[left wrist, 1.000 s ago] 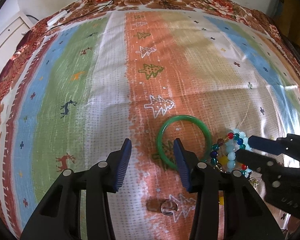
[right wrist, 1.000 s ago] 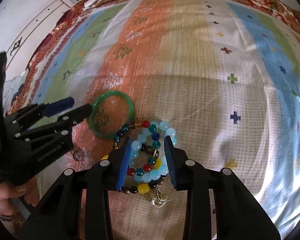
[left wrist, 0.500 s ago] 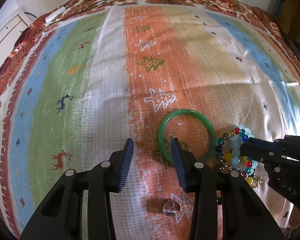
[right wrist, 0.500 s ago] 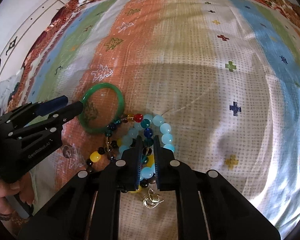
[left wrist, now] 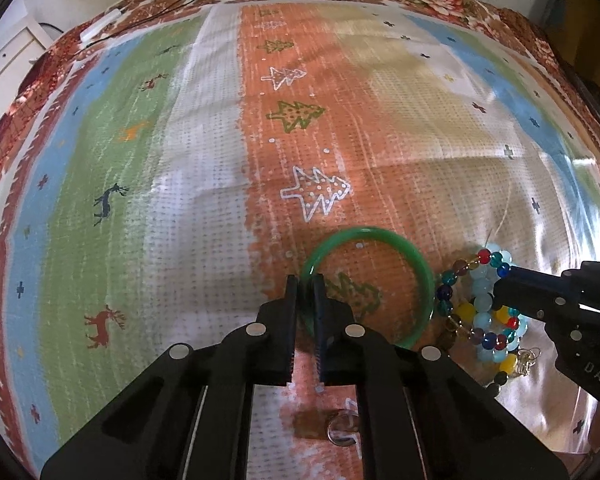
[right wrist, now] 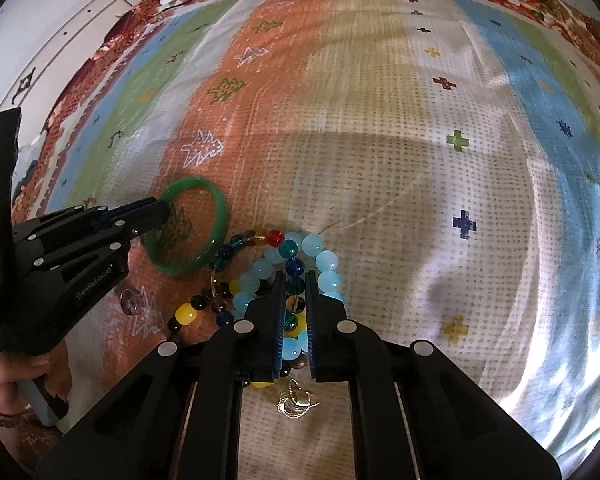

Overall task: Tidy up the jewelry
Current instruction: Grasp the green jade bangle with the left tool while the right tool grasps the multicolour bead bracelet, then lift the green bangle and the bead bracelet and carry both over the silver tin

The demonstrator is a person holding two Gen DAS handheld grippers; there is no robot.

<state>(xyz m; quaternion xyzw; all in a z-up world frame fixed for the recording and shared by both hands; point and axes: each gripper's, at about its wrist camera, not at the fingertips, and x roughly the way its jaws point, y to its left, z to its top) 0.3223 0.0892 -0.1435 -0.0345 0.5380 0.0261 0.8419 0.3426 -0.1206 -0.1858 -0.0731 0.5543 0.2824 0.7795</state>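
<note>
A green bangle (left wrist: 414, 264) lies on the striped cloth; it also shows in the right wrist view (right wrist: 220, 220). My left gripper (left wrist: 306, 286) is shut on the bangle's left rim; in the right wrist view it (right wrist: 162, 210) pinches the rim from the left. A pile of beaded bracelets (right wrist: 312, 248) with pale blue, yellow and multicoloured beads lies right of the bangle, also in the left wrist view (left wrist: 480, 312). My right gripper (right wrist: 294, 280) is shut on the beads; in the left wrist view it (left wrist: 500, 286) comes in from the right.
A small silver ring (left wrist: 342, 432) lies on the cloth below the bangle, also in the right wrist view (right wrist: 130, 300). A gold clasp or charm (right wrist: 298, 400) lies by the beads. The striped cloth (left wrist: 180, 160) stretches far ahead. A white cabinet (right wrist: 60, 40) stands at the far left.
Both grippers have closed: the left one onto the green bangle's rim, the right one onto the beaded bracelets. Both moved slightly forward.
</note>
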